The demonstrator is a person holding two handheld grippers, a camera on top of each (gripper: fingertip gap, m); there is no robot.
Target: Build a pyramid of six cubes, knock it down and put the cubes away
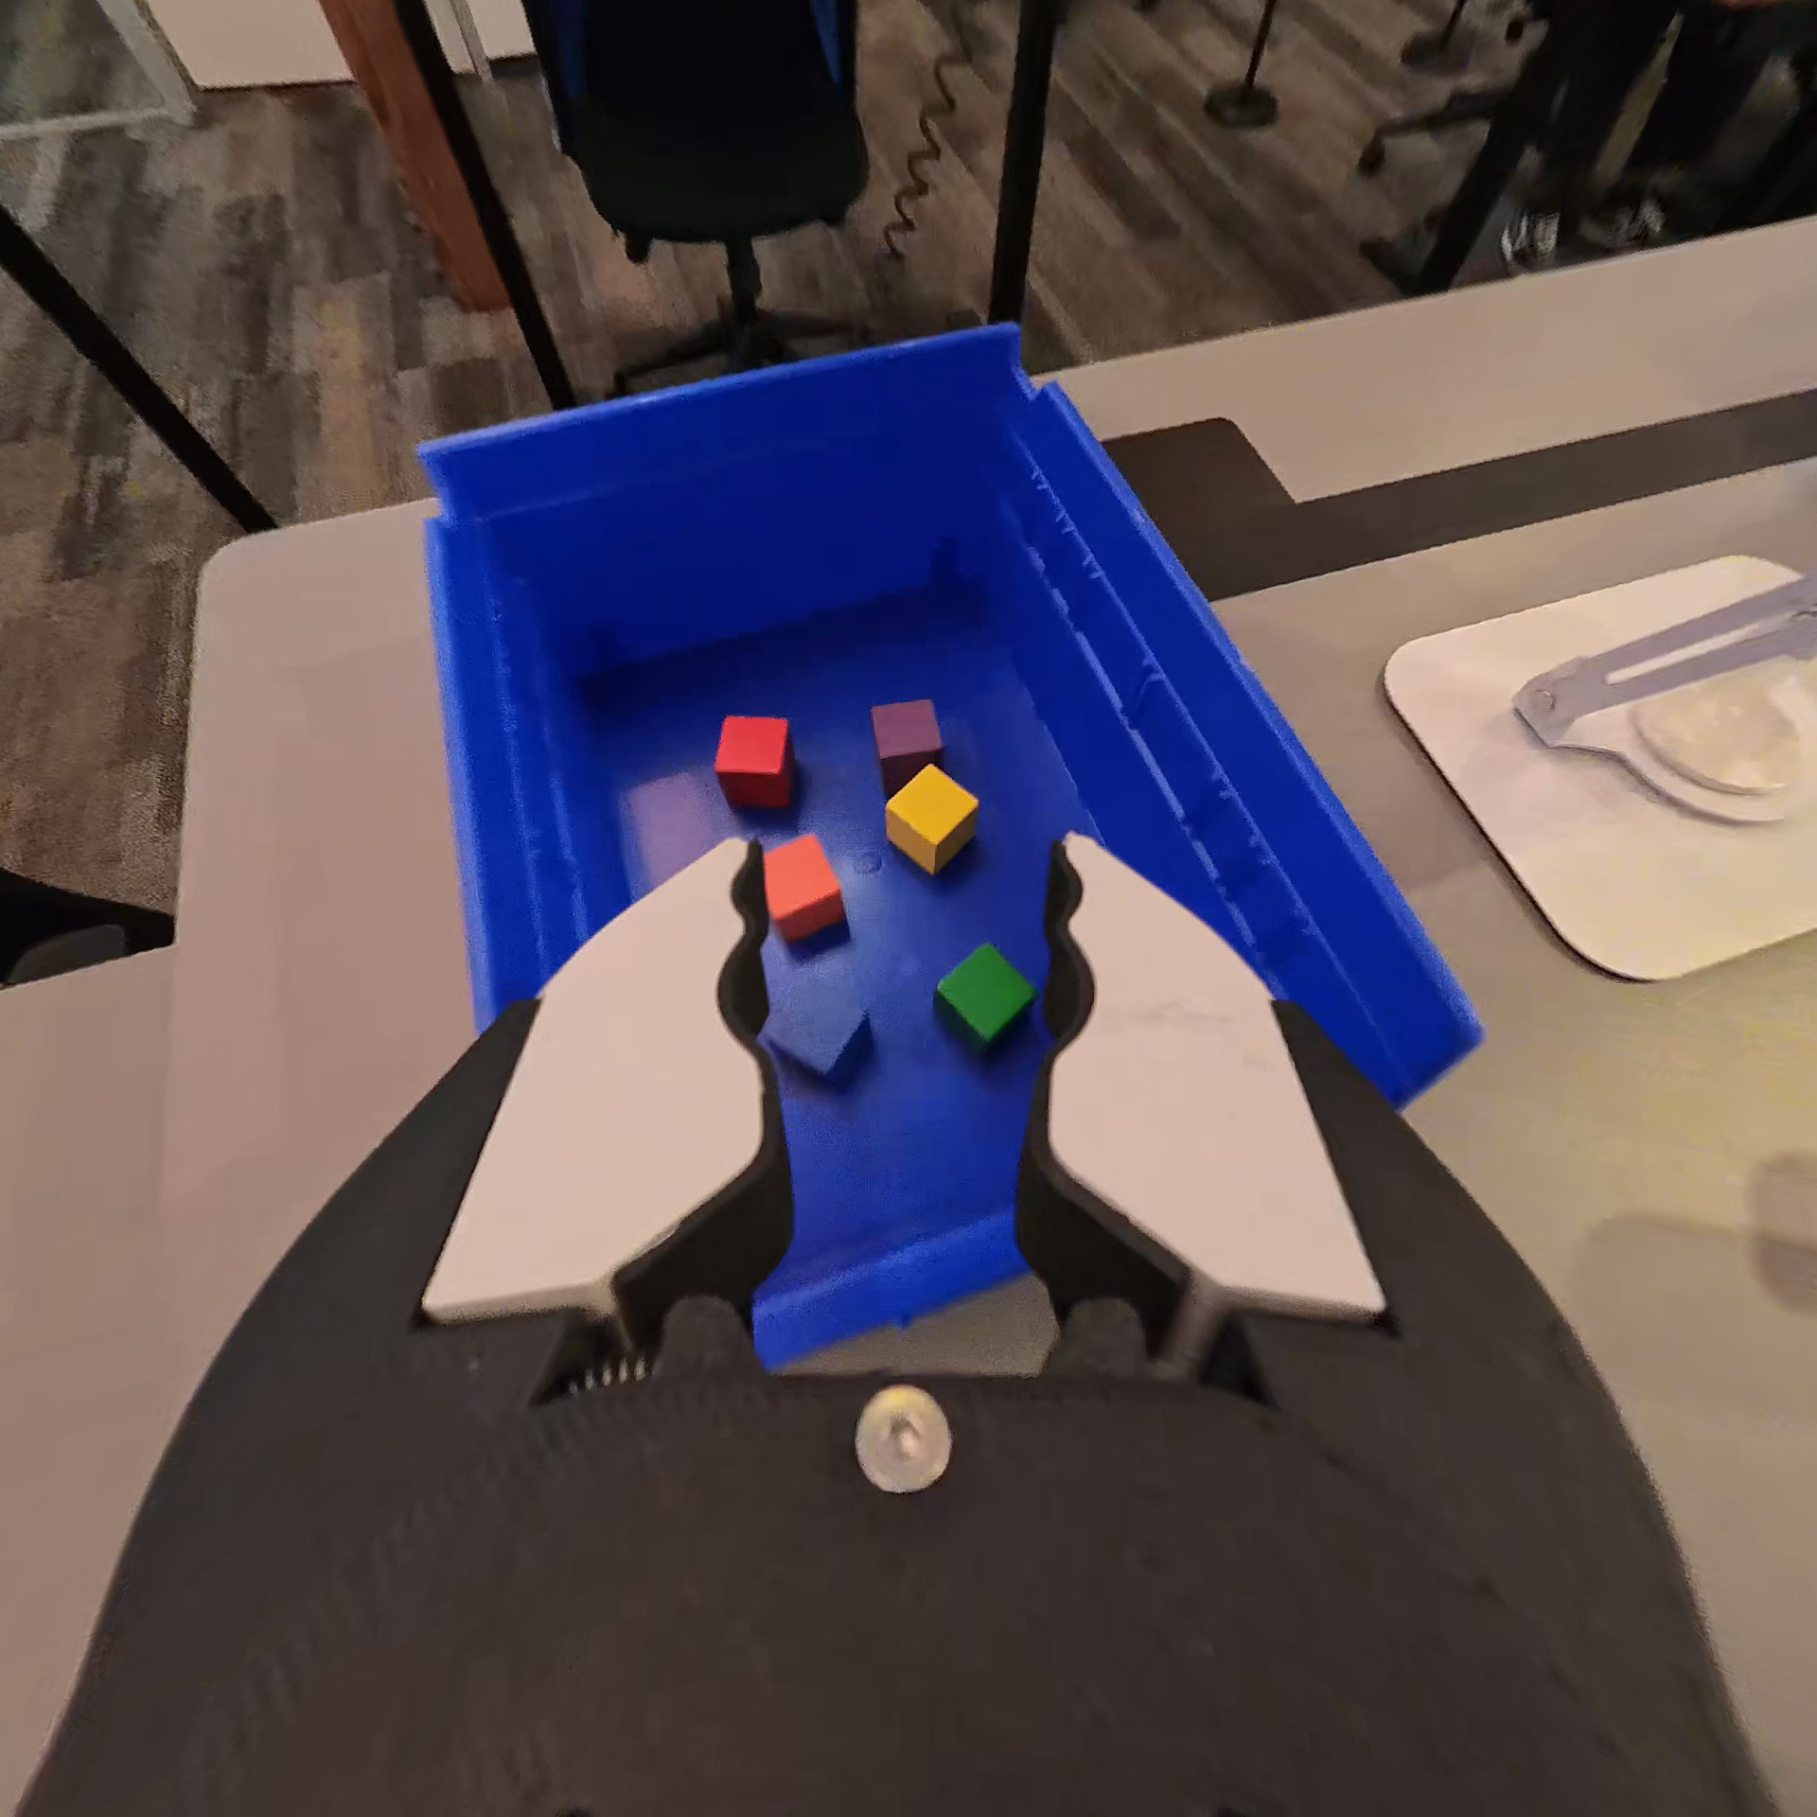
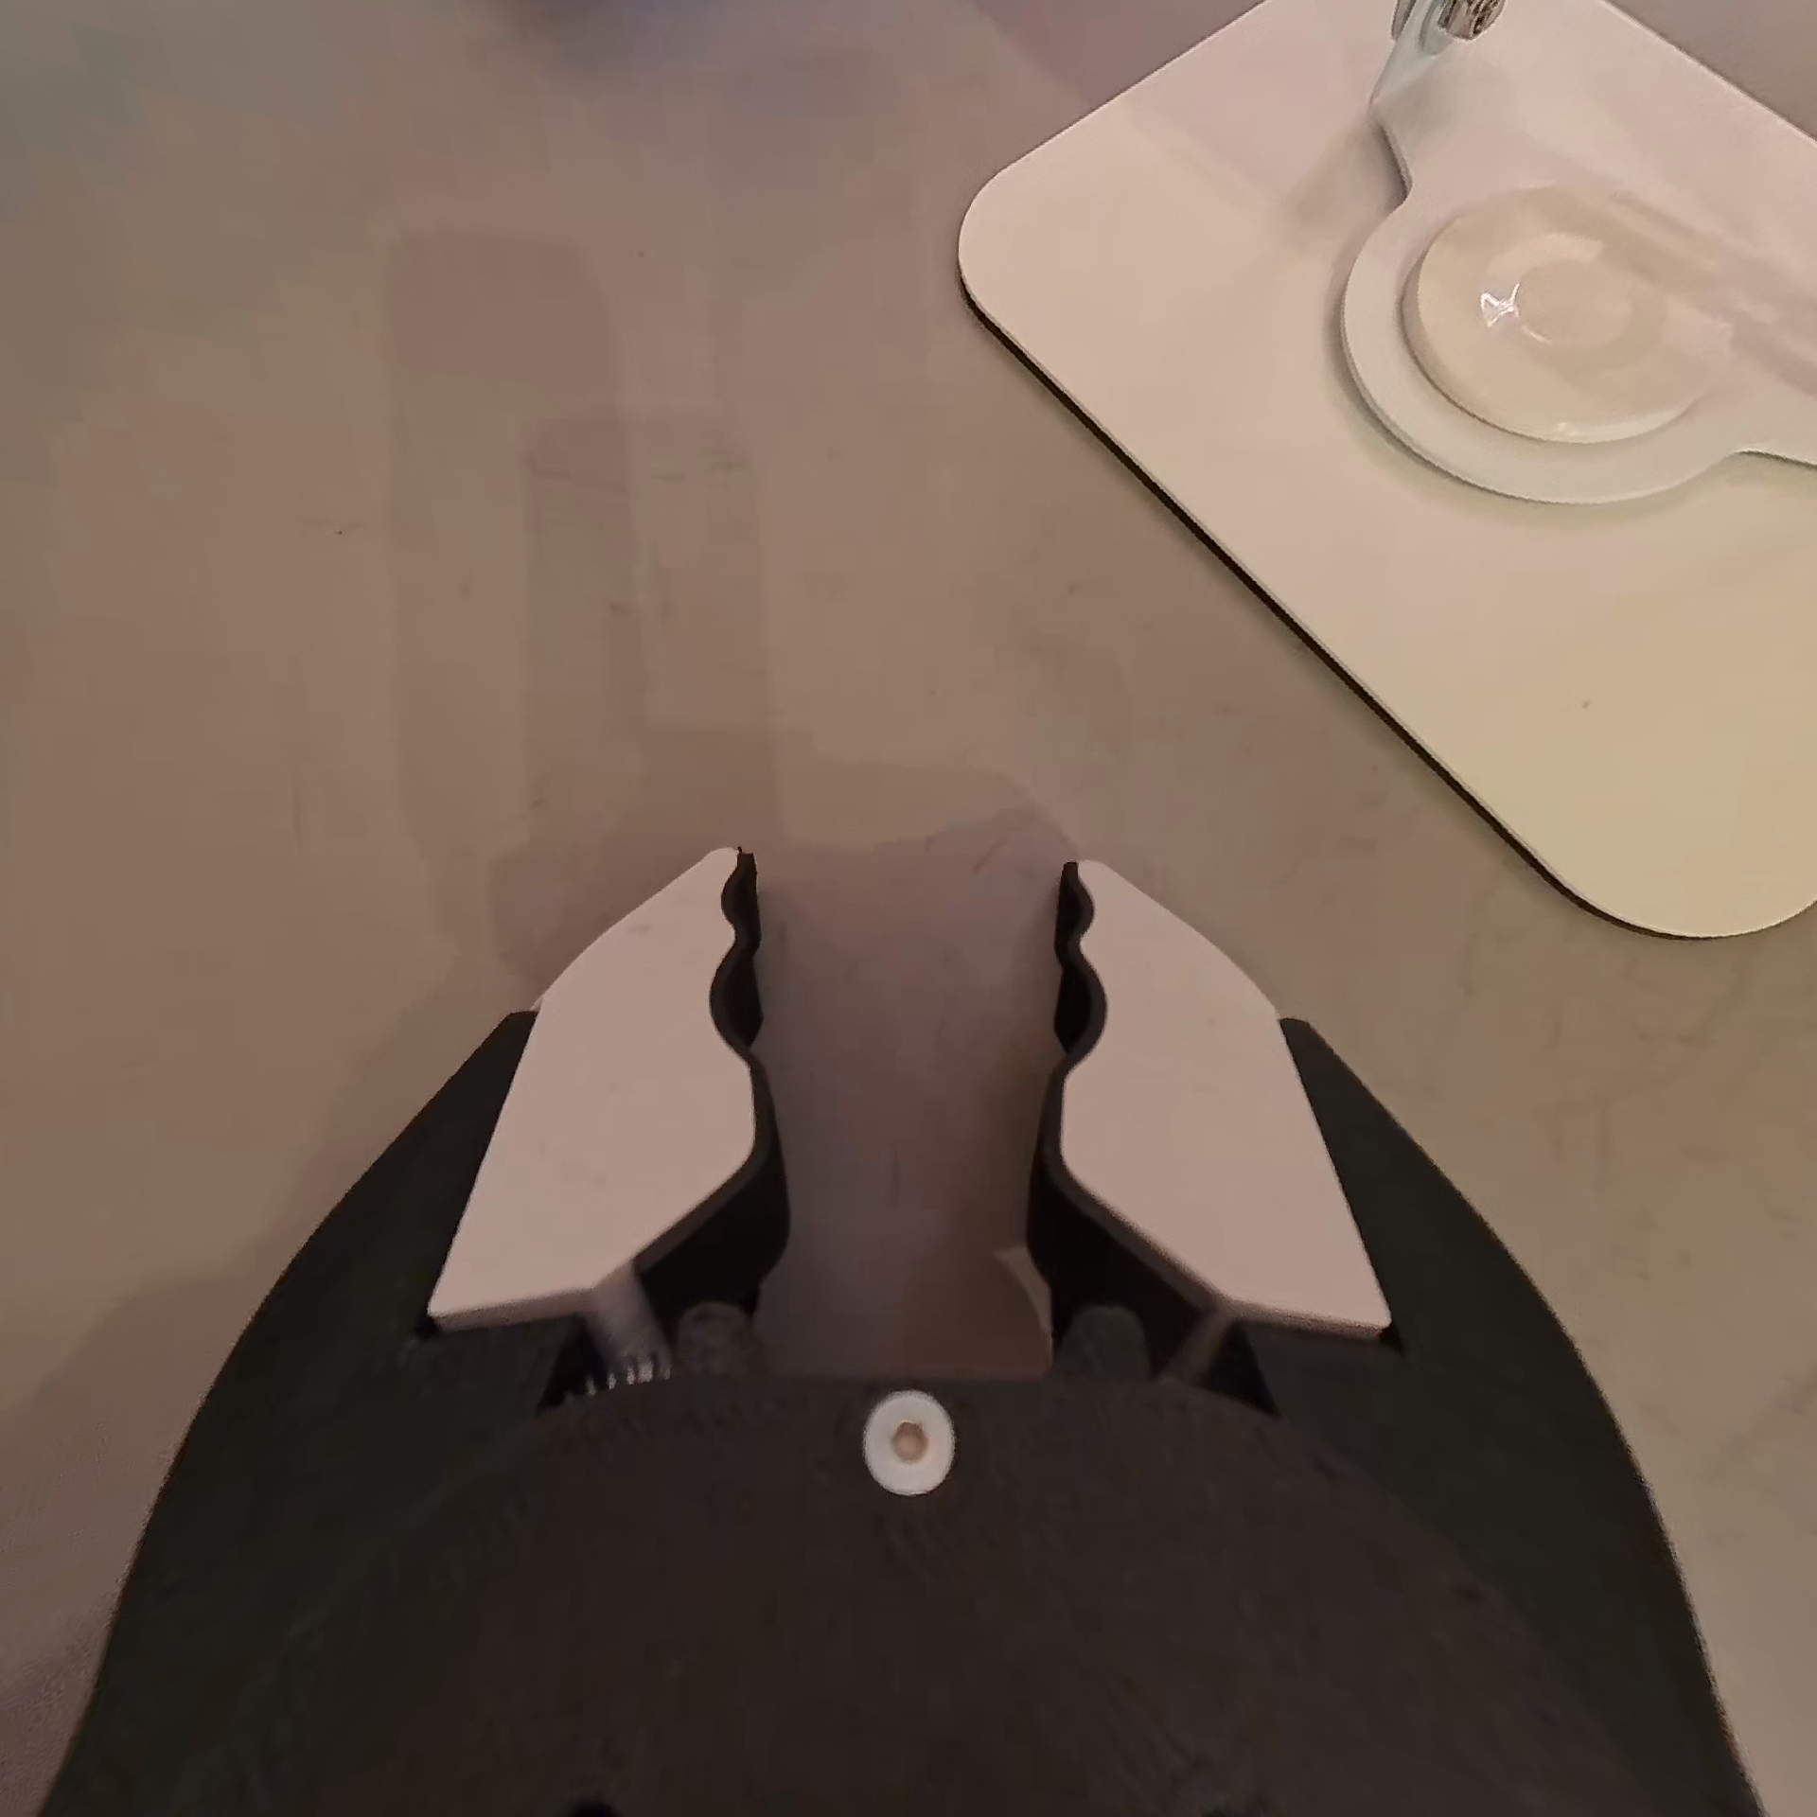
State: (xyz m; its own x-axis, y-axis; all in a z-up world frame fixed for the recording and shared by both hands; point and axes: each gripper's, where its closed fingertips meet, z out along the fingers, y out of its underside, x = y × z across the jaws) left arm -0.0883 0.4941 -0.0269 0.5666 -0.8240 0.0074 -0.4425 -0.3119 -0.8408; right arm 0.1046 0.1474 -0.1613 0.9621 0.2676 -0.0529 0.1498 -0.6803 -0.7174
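Note:
In the left wrist view my left gripper [image 1: 909, 855] is open above a blue bin [image 1: 1160, 629]. On the bin floor lie a red cube [image 1: 753, 759], a purple cube [image 1: 907, 739], a yellow cube [image 1: 931, 828], an orange cube [image 1: 804, 887], a green cube [image 1: 984, 993] and a blue cube [image 1: 818, 1040]. The orange and blue cubes look blurred. Nothing is between the pads. In the right wrist view my right gripper [image 2: 909, 865] is open and empty over the bare grey table [image 2: 492, 492].
A white board [image 2: 1377, 639] with a clear suction cup mount [image 2: 1534, 324] lies on the table to the right; it also shows in the left wrist view [image 1: 1573, 787]. The bin sits near the table's far edge. An office chair [image 1: 708, 118] stands on the floor beyond. The grippers' ends are close to 40 centimetres from one another. The green cube [image 1: 984, 993] is about 11 centimetres from my left fingertips.

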